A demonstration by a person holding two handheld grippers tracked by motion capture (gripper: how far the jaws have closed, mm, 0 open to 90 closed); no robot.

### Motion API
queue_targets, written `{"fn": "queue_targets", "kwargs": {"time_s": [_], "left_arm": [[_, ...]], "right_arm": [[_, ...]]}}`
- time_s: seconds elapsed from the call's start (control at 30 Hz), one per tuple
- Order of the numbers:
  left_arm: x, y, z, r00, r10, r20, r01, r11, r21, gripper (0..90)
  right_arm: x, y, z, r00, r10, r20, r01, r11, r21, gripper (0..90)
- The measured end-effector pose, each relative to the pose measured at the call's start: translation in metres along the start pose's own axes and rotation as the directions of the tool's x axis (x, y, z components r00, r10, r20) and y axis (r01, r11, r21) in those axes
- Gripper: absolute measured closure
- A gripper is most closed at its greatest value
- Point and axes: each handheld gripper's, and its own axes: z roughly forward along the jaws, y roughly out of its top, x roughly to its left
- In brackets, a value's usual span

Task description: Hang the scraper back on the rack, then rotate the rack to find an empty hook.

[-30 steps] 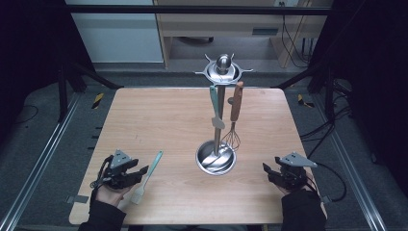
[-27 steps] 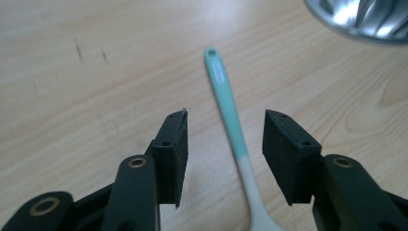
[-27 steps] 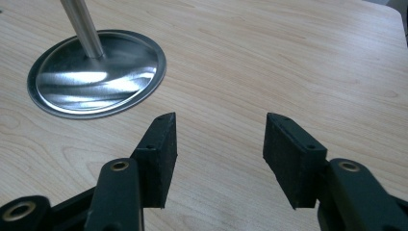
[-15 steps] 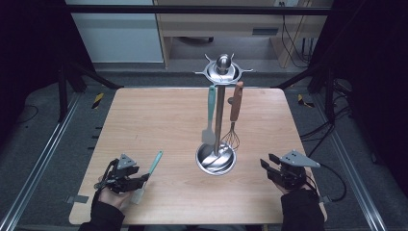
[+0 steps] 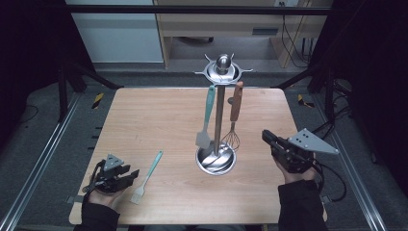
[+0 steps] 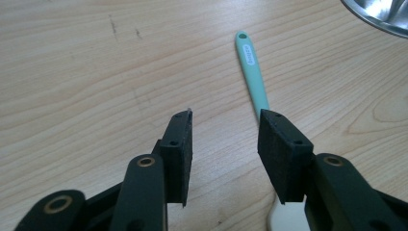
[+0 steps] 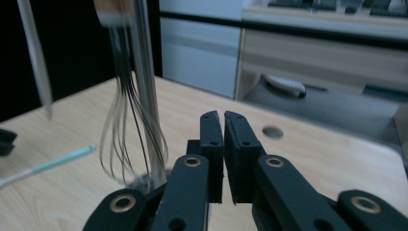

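your left gripper (image 5: 126, 174) sits low at the table's (image 5: 159, 115) near-left corner, jaws apart, the teal spatula (image 5: 147, 175) flat just beside them, handle aimed at the rack (image 5: 219, 115). your right gripper (image 5: 268, 138), jaws together and empty, faces the hanging whisk (image 5: 233, 137).

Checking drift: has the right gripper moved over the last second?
Yes. The right gripper has lifted and shifted forward and inward toward the utensil stand, away from the table's near edge.
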Motion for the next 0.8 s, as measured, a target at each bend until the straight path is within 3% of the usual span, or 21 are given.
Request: {"fn": "queue_targets", "kwargs": {"time_s": [0.2,0.37,0.5,0.7,0.8], "left_arm": [[0.002,-0.002,0.003,0.999,-0.013,0.042,0.012,0.9999,0.007,59.9],[0.001,-0.002,0.003,0.9988,0.036,0.034,-0.035,0.9991,-0.022,53.6],[-0.001,-0.002,0.004,0.9997,0.018,0.019,-0.019,0.9989,0.042,55.4],[0.003,0.0,0.0,0.9984,-0.036,0.044,0.036,0.9993,0.014,49.0],[0.003,0.001,-0.002,0.9985,-0.028,0.046,0.028,0.9996,0.002,45.6]], "right_arm": [[0.01,0.043,-0.001,0.9998,-0.019,-0.007,0.018,0.995,-0.095,90.0],[0.019,0.069,-0.001,0.9995,-0.026,-0.017,0.023,0.989,-0.147,90.0],[0.027,0.087,-0.001,0.9991,-0.035,-0.022,0.031,0.984,-0.177,90.0],[0.038,0.108,0.001,0.9979,-0.057,-0.03,0.05,0.978,-0.203,90.0],[0.04,0.117,0.004,0.9977,-0.058,-0.034,0.05,0.976,-0.211,90.0]]}}
